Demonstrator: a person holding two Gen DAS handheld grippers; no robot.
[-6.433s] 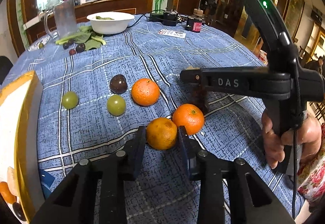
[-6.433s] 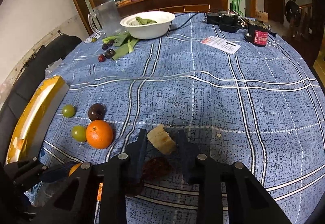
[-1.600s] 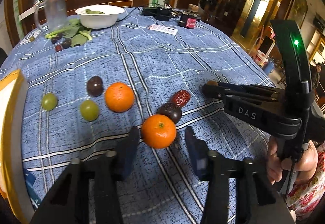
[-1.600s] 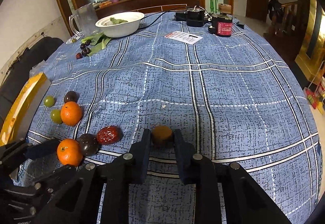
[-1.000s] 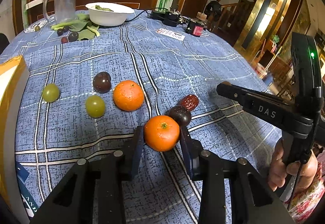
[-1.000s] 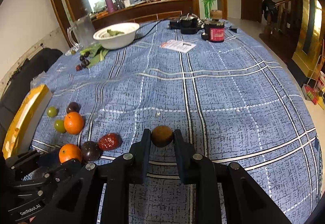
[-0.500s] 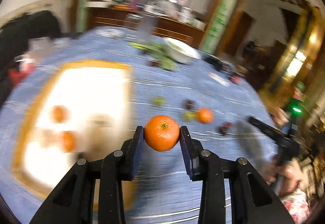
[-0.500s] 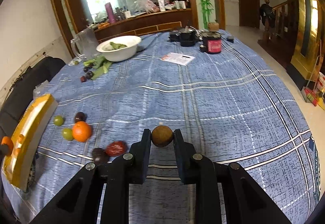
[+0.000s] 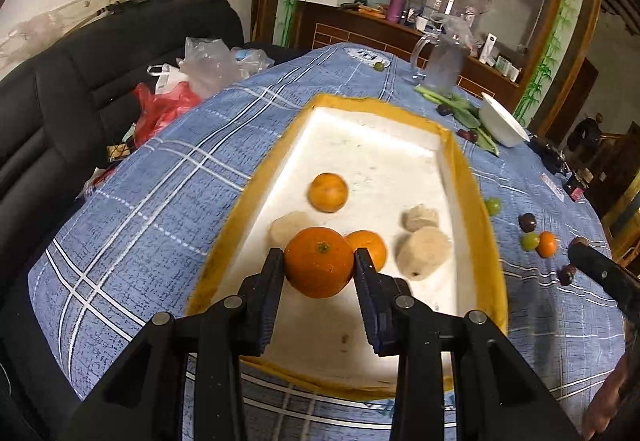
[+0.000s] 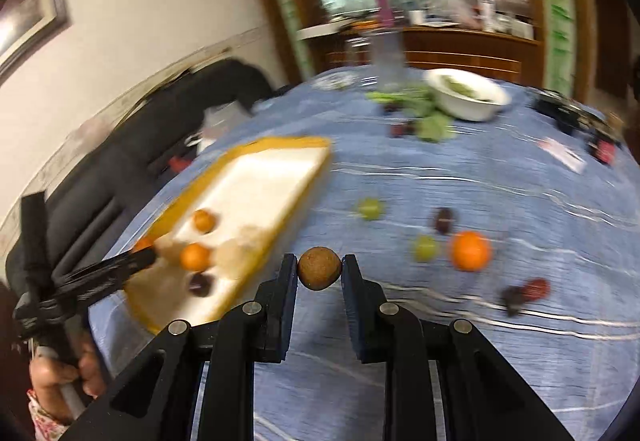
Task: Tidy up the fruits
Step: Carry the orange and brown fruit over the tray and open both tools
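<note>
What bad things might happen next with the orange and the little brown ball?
1. The held orange hangs right over another orange and pale fruits in the tray; let go here, it might bump them or roll.
2. The right gripper pinches the small brown fruit only at its sides above the tablecloth, outside the tray. The picture is blurred, so it seems to be moving fast; the fruit might slip and roll off.

Black hand-held gripper (image 9: 319,271), silver screws, bare hand (image 10: 60,375), floral sleeve
</note>
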